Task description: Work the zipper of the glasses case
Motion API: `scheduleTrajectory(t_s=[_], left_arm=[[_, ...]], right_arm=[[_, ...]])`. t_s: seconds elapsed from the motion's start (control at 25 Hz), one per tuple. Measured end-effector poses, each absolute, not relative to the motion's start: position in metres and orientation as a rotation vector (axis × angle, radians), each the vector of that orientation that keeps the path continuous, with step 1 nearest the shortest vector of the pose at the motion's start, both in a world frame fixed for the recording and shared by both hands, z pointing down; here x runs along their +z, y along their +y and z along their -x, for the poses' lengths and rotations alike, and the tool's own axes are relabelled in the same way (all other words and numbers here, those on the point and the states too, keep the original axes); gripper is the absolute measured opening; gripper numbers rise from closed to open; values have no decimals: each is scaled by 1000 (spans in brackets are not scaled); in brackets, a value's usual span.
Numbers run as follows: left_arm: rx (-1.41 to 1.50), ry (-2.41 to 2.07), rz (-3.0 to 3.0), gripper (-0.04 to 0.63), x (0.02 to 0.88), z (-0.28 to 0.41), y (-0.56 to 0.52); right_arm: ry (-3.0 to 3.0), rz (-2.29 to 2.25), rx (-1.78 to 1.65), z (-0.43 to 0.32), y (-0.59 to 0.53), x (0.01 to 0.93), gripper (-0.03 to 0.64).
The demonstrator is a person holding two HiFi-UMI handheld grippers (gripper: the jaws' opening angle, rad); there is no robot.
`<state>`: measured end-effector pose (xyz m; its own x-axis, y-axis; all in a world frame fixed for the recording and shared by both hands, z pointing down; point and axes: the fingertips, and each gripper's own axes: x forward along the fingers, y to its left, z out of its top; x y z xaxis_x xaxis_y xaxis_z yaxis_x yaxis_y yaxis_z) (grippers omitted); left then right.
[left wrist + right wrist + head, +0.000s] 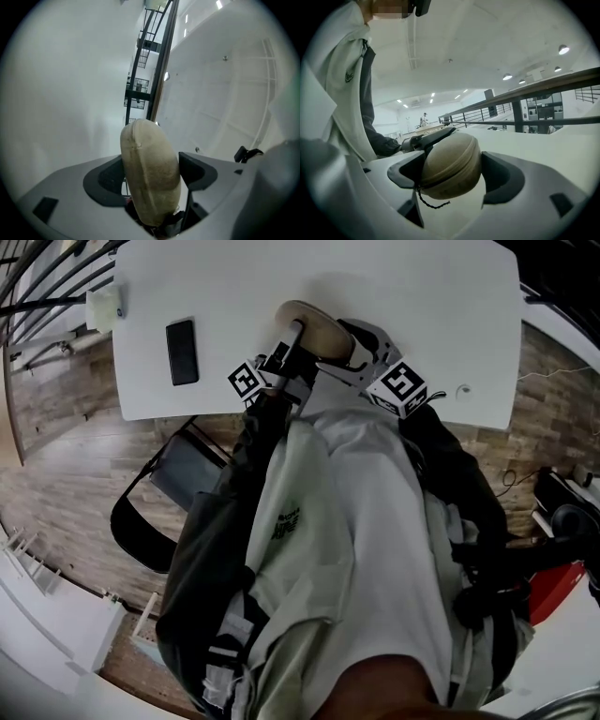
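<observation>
The beige oval glasses case lies on the white table near its front edge. My left gripper reaches it from the left and my right gripper from the right. In the left gripper view the case stands on edge between the jaws of the left gripper, against the left pad, with a gap at the right pad. In the right gripper view the case sits between the jaws of the right gripper, with a gap at the right pad. A dark zipper cord hangs below it.
A black phone lies on the table's left part, and a small pale object sits at its left edge. A dark chair stands on the wooden floor below the table. Railings run at the far left.
</observation>
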<state>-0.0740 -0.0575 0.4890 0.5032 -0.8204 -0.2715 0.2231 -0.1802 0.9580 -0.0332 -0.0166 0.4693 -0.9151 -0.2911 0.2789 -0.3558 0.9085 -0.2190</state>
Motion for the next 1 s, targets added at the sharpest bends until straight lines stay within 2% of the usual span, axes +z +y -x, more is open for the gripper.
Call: scheduleTrajectory(t_s=[0.2, 0.52, 0.56, 0.6, 0.68, 0.88, 1.0], left_arm=[[-1037, -635, -1466, 348, 484, 85, -70], [-1126, -675, -1437, 341, 469, 99, -87], [-1130, -675, -1430, 340, 470, 98, -88], [-1137, -676, -1421, 341, 470, 97, -89], [-1155, -682, -1408, 341, 470, 99, -89], [-1163, -715, -1416, 339, 467, 99, -92], [-1169, -725, -1407, 339, 467, 100, -92]], right_arm=[[-2826, -538, 233, 24, -12, 463, 370], [-2750, -633, 364, 9, -3, 484, 368], [-2761, -653, 339, 8, -4, 480, 336], [-2766, -673, 280, 7, -4, 475, 196], [-2753, -701, 164, 4, -6, 470, 61], [-2740, -719, 232, 4, -6, 473, 60], [-2726, -695, 163, 5, -4, 471, 26]])
